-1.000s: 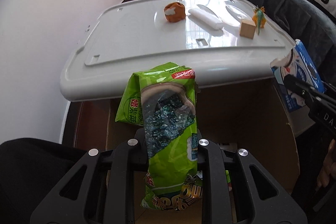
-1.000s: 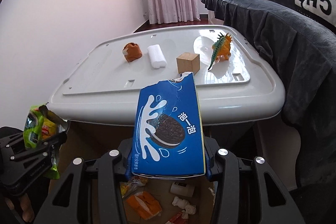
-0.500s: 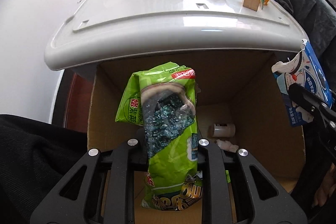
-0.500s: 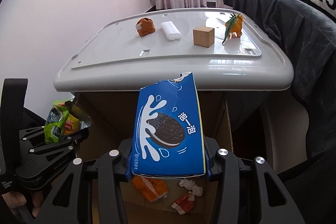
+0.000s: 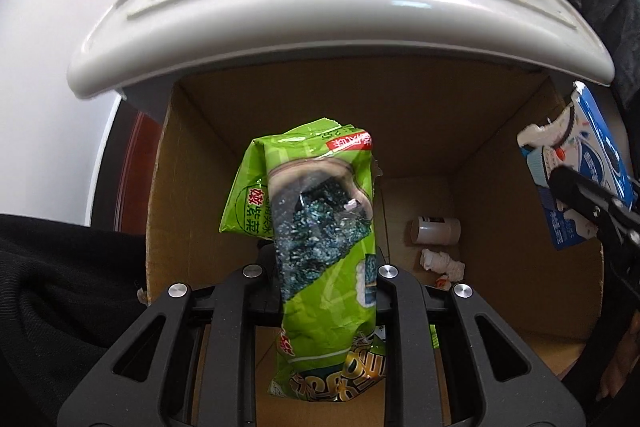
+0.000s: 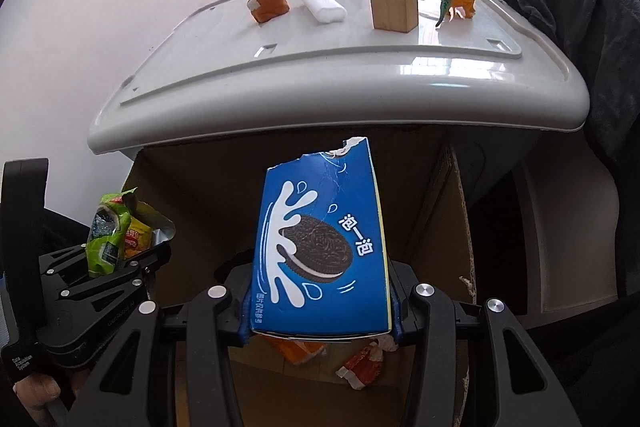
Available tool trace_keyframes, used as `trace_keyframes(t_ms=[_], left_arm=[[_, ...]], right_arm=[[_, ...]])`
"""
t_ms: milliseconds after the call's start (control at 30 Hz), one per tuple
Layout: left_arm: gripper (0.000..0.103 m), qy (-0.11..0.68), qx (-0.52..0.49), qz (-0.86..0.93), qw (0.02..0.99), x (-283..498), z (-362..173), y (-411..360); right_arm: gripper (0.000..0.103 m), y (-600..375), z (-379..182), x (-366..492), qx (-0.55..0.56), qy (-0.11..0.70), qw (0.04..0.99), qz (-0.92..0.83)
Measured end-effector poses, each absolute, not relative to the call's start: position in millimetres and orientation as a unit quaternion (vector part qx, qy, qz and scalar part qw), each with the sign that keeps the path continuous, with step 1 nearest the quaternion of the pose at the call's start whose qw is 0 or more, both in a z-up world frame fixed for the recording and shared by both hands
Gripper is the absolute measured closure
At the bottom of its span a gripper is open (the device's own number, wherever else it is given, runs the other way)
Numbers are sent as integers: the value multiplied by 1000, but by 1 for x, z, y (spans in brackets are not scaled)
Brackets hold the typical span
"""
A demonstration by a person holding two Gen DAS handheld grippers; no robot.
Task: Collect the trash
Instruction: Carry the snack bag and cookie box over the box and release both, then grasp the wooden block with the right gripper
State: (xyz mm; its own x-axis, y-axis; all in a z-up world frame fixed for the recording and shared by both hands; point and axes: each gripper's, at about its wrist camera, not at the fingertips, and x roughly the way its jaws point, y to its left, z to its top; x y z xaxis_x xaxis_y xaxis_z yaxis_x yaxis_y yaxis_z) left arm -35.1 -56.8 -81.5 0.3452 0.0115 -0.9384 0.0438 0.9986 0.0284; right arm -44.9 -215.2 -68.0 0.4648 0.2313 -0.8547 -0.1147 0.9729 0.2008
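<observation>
Cardboard box (image 5: pixel 500 163) holds bottle (image 5: pixel 435 230) and tissue (image 5: pixel 440 262); left fingers (image 5: pixel 256 291) clamp green packet (image 5: pixel 320 227), right fingers (image 6: pixel 216 311) blue box (image 6: pixel 320 251).

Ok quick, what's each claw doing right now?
Left claw: closed on the green seaweed snack bag.
Right claw: closed on the torn blue cookie box.
</observation>
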Motion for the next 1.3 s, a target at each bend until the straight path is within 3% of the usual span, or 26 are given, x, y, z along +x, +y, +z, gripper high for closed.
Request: trace_keyframes(t_ms=[233,333,367,400,467,1300], left_arm=[[83,579,12,-1,815,-30,-83,-54],[77,576,11,-2,818,-31,-80,-54],[62,576,8,-5,817,-33,-79,-54],[36,578,8,-3,816,-33,-78,-54],[22,575,17,8,818,-33,-76,-56],[22,569,14,-5,822,-36,-74,-59]], right_arm=[[55,-211,-72,-46,50,513,851,104],[47,-209,-73,-45,48,518,848,106],[31,-209,-72,-43,48,518,848,102],[26,-210,-71,-43,48,513,852,96],[25,-214,-66,-44,58,504,857,92],[25,-234,-41,-28,76,466,879,63]])
